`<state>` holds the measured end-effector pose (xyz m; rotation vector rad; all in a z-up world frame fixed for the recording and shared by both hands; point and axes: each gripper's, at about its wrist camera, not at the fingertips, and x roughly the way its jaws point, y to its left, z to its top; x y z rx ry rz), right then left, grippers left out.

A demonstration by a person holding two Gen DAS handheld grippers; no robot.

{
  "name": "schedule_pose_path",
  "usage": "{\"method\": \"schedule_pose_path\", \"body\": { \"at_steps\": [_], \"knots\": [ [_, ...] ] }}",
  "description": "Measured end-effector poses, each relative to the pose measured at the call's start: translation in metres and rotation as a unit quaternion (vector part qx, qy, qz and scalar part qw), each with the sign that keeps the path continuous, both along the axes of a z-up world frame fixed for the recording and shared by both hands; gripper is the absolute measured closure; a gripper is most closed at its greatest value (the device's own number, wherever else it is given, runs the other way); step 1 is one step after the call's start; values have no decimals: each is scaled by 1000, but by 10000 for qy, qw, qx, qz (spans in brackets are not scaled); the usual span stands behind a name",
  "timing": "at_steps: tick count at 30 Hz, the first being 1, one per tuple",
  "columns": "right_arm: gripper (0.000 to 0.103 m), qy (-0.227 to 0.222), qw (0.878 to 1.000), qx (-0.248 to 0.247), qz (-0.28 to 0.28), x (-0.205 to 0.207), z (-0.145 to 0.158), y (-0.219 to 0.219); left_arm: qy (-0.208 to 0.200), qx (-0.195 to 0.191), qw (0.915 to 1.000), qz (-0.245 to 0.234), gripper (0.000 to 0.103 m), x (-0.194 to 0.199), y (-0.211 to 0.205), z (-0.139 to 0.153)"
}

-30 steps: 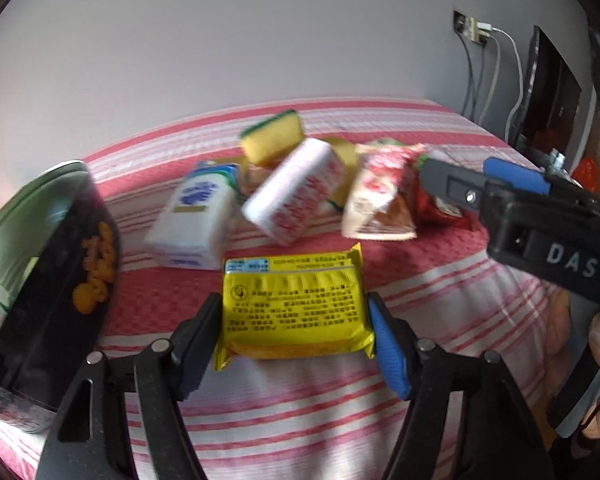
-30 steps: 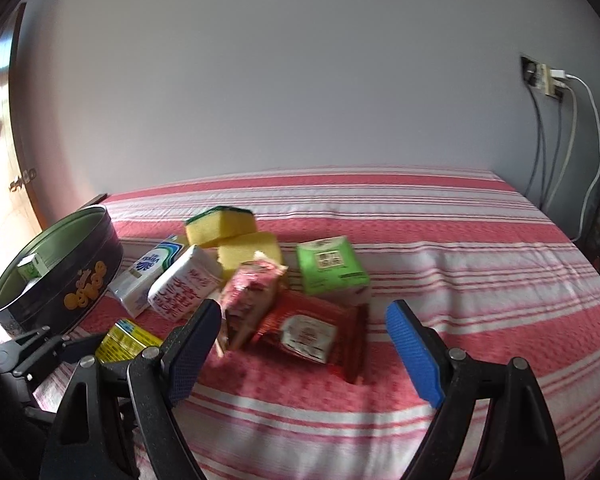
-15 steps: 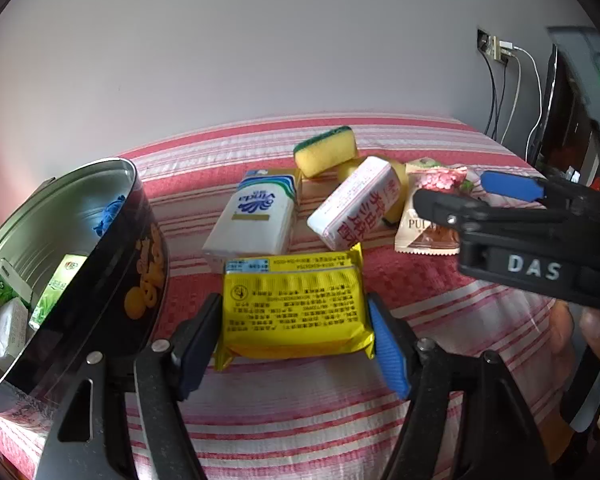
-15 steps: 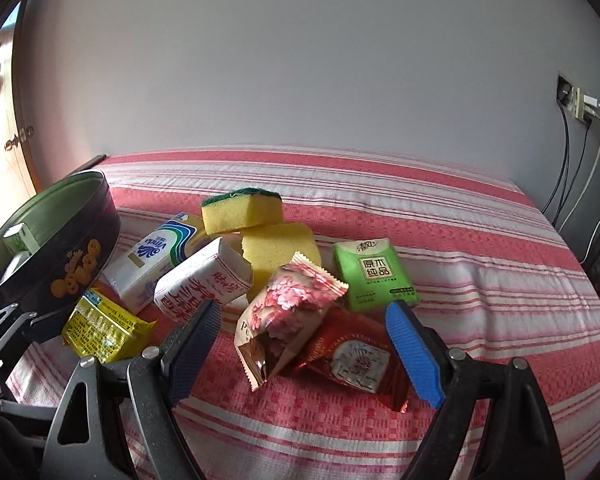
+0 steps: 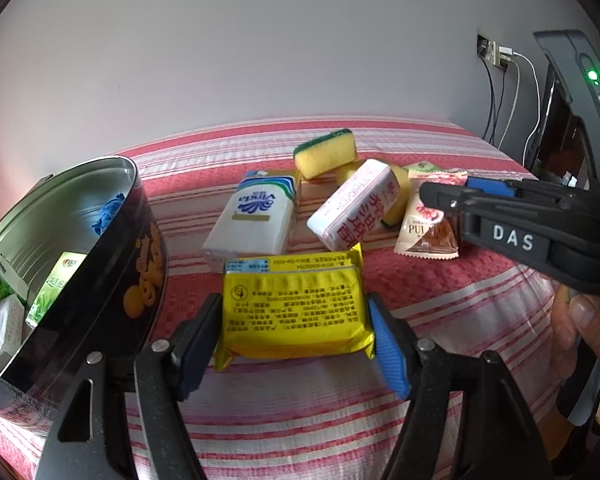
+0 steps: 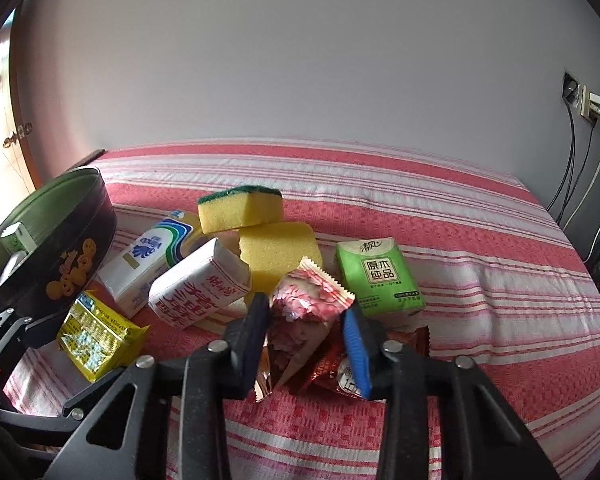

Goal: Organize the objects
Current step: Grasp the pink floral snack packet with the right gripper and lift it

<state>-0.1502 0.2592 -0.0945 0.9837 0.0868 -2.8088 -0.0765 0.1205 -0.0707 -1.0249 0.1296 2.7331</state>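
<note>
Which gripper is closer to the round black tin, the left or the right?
Left. The left gripper, holding the yellow packet, is right beside the round black tin; the right gripper is farther, across the pile.

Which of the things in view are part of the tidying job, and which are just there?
Job:
- yellow packet in the left gripper
- pink snack bag, the right gripper just closed on it
- round tin
- tissue packs
- sponges

Just there:
- striped cloth
- wall socket
- cables

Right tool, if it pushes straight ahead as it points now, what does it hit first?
The right tool has just been closing on the pink snack packet. Beyond that, probably the yellow sponge, though depth is unclear.
</note>
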Motion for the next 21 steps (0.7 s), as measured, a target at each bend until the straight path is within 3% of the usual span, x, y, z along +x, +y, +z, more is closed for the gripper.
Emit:
{"method": "schedule_pose_path", "body": {
  "at_steps": [7, 13, 18, 21],
  "knots": [
    [77, 251, 9996, -73, 135, 8, 5, -2, 181, 24, 9998, 27, 32, 3, 6, 1],
    [77, 350, 9986, 165, 361, 11, 7, -15, 222, 66, 9997, 27, 32, 2, 3, 2],
    [73, 41, 9971, 316, 694, 8, -2, -26, 264, 33, 9996, 3, 32, 5, 2, 2],
    [76, -88, 9953, 479, 831, 11, -12, -36, 264, 68, 9996, 11, 32, 4, 2, 2]
  ]
}}
